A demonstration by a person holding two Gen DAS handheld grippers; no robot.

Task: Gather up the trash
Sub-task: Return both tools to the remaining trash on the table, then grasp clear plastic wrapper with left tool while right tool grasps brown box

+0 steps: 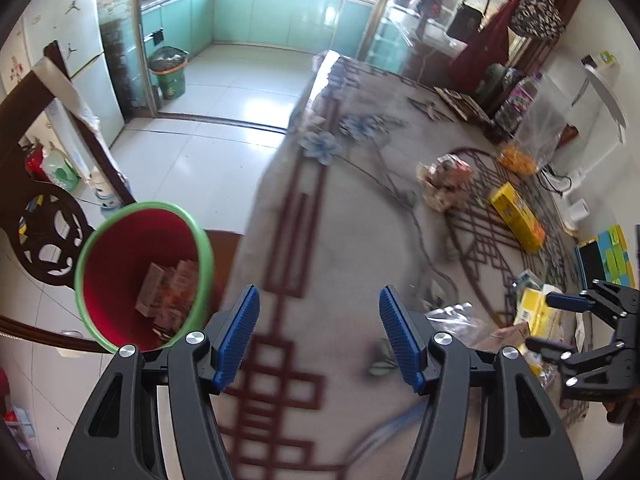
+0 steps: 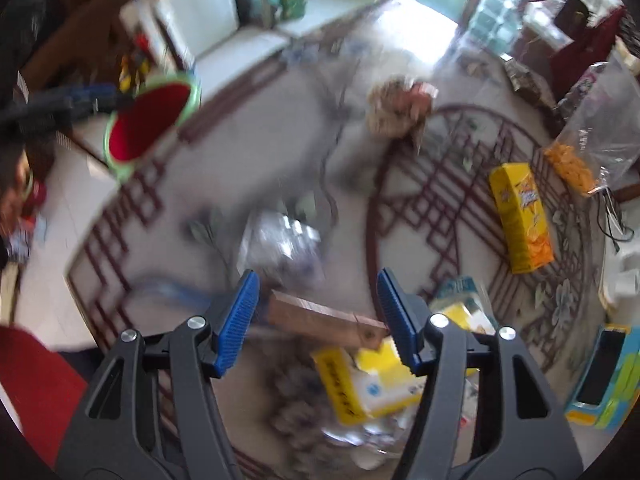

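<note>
Both grippers, left gripper (image 1: 320,336) and right gripper (image 2: 318,318), gape empty. The brown carton (image 2: 324,322) lies on the tabletop (image 2: 256,152) between the right one's pads; probably light and crushable, so pinch its long sides gently.

Both grippers showing same build: left gripper (image 1: 320,336) w/ matte black arms carrying triangular cut-outs, round silver screws at the pivots, ribbed blue pads (image 1: 236,340) lining the fingers; right gripper (image 2: 318,322) looking identical, blue pads (image 2: 236,324) & silver screws
</note>
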